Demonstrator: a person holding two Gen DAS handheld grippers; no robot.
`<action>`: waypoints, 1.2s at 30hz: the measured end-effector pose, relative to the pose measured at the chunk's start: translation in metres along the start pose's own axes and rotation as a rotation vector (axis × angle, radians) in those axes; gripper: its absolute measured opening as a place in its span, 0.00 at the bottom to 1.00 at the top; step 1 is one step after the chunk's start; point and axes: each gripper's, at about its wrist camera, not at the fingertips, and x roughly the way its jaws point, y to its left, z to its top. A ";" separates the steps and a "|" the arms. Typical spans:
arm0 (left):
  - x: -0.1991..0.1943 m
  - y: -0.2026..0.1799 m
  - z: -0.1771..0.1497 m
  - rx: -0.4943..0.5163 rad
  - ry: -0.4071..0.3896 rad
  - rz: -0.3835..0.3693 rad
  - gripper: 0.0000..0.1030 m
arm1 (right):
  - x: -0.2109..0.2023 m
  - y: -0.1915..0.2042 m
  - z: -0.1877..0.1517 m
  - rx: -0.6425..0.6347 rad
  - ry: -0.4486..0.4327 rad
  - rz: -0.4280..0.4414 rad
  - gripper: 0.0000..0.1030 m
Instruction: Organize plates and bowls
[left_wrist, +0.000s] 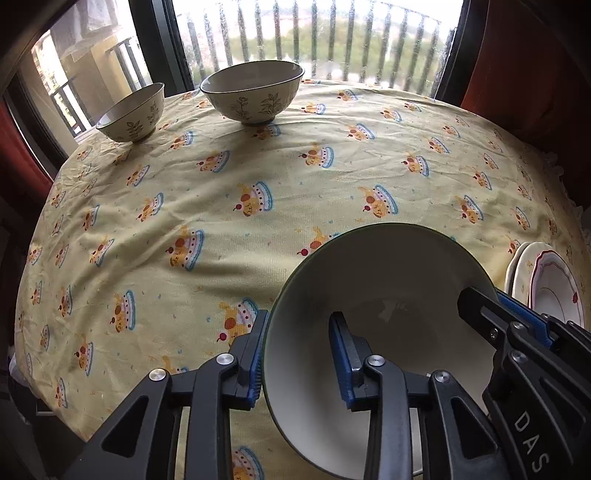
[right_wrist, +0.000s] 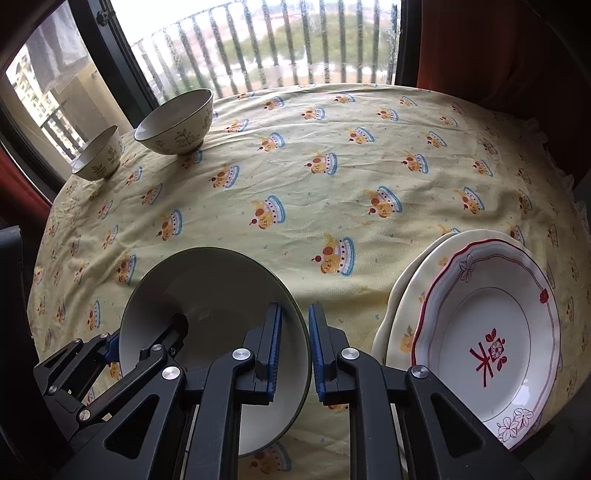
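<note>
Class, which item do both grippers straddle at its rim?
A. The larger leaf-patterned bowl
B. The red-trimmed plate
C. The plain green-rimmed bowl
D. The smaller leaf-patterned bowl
C: the left gripper and right gripper each have one finger inside and one outside the plain green-rimmed bowl.

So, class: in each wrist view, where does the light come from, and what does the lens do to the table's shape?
Left wrist view: daylight from the window backlights the leaf-patterned bowls; the tablecloth bulges into a dome. Right wrist view: same backlight, the railing bows, and the stacked plates look stretched at the edge.
</note>
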 end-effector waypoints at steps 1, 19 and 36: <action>0.000 -0.001 -0.001 -0.002 0.011 0.021 0.47 | -0.001 0.001 0.000 -0.012 -0.007 0.006 0.19; -0.031 0.030 0.005 -0.085 -0.059 0.028 0.90 | -0.019 0.033 0.012 -0.120 -0.081 0.069 0.77; -0.025 0.122 0.070 -0.052 -0.092 -0.043 0.88 | -0.010 0.125 0.065 -0.067 -0.109 0.021 0.79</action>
